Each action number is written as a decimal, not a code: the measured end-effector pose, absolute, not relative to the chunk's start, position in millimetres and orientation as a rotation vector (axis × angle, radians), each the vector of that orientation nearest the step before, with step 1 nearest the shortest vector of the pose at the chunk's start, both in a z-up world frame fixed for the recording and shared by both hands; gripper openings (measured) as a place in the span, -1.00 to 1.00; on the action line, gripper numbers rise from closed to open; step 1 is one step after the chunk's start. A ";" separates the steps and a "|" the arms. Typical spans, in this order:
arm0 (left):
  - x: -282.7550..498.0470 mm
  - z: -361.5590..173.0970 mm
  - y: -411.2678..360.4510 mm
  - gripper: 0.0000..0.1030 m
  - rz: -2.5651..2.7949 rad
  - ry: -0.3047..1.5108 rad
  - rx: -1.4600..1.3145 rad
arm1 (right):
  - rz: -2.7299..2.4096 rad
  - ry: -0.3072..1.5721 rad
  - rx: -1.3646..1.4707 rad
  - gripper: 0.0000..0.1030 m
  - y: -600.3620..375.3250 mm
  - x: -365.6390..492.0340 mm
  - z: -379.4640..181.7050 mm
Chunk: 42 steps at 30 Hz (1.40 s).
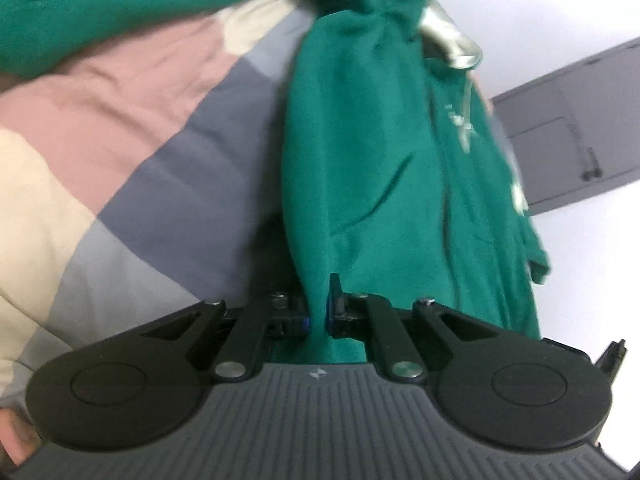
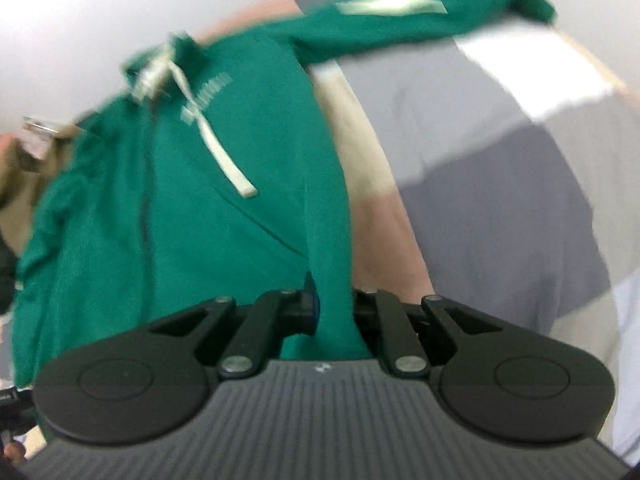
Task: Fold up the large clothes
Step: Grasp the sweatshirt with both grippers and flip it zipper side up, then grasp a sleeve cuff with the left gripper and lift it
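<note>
A large green hoodie (image 1: 360, 152) with a white drawstring (image 2: 216, 144) and pale chest lettering hangs stretched above the bed. My left gripper (image 1: 318, 312) is shut on a pinched fold of its green fabric, which runs up and away from the jaws. My right gripper (image 2: 334, 312) is likewise shut on a bunched strip of the same hoodie (image 2: 224, 208). One sleeve (image 2: 420, 12) trails off toward the upper right in the right wrist view. Both views are blurred by motion.
Under the hoodie lies a bed cover (image 1: 132, 152) in pink, cream, grey and slate blocks. A grey cabinet (image 1: 572, 120) stands against the white wall at the right. A brownish cloth (image 2: 28, 176) shows at the left edge. A fingertip (image 1: 16, 440) shows at bottom left.
</note>
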<state>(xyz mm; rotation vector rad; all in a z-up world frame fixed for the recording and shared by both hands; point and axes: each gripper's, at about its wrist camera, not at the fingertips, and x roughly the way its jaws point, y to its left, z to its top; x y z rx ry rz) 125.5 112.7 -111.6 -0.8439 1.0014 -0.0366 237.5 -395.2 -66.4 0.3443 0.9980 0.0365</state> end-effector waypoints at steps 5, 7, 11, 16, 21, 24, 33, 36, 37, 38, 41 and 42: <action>124.8 -112.1 120.4 -0.77 -0.021 0.968 -0.890 | 0.014 0.989 0.325 -0.71 -388.8 239.5 -71.3; 119.5 -110.0 127.1 -0.50 0.009 0.946 -0.915 | 0.012 0.960 0.319 -0.53 -389.2 236.4 -67.7; 115.0 -101.4 148.5 0.18 0.101 0.840 -0.990 | -0.016 0.891 0.307 0.32 -394.1 229.0 -60.6; 101.4 -101.6 186.9 0.52 0.284 0.690 -1.188 | 0.003 0.803 0.294 0.54 -389.4 219.8 -54.1; 92.8 -118.4 226.8 0.59 0.497 0.544 -1.384 | 0.040 0.773 0.219 0.59 -368.0 223.1 -56.8; 89.2 -129.5 250.2 0.59 0.591 0.463 -1.460 | 0.060 0.784 0.207 0.60 -359.1 226.9 -62.2; 110.9 -153.3 292.3 0.34 0.786 0.339 -1.637 | 0.024 0.797 0.199 0.56 -356.9 229.1 -69.3; 123.3 -144.8 307.5 -0.34 0.832 0.368 -1.544 | 0.001 0.798 0.200 0.54 -357.8 228.6 -71.4; 126.5 -139.6 312.1 -0.40 0.838 0.386 -1.489 | -0.005 0.797 0.198 0.54 -357.7 228.6 -71.7; 131.2 -133.5 317.7 -0.50 0.847 0.402 -1.439 | -0.008 0.797 0.196 0.54 -358.0 228.9 -72.4; 136.7 -113.5 336.2 -0.61 0.857 0.380 -1.373 | -0.015 0.796 0.187 0.55 -356.4 229.7 -73.3; 138.4 -104.7 344.1 -0.64 0.855 0.369 -1.353 | -0.017 0.795 0.184 0.55 -355.8 230.1 -73.7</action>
